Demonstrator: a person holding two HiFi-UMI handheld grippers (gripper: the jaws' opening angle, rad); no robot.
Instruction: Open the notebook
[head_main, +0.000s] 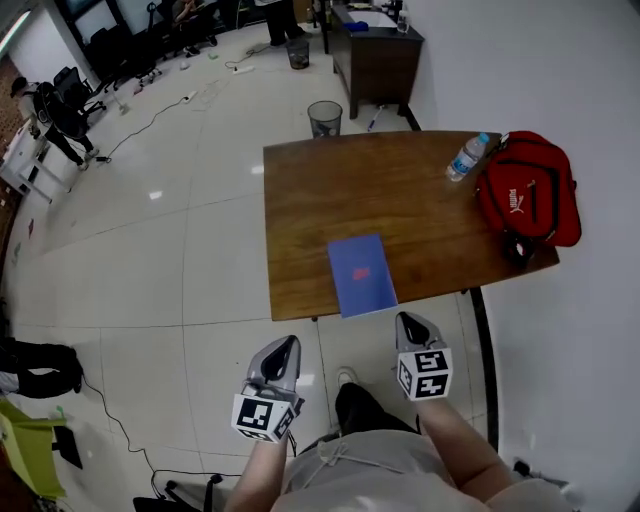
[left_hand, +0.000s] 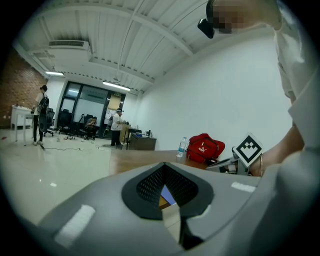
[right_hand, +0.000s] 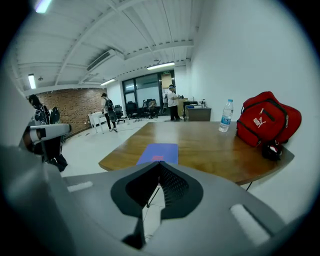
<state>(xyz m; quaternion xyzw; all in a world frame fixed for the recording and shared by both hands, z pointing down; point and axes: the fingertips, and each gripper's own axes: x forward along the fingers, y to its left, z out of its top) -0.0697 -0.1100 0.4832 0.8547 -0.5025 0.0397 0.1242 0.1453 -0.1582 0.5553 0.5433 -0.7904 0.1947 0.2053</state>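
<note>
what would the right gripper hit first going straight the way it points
Most likely the near edge of the blue notebook, lying at the front edge of the table, almost dead ahead of the right gripper. Height is unclear; it might meet the table edge instead.

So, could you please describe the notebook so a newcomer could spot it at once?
Find the brown wooden table. At its near edge lies a closed, flat blue rectangular notebook with a red mark. Unlike the red fabric bag and clear plastic bottle at the far right, it lies alone.
</note>
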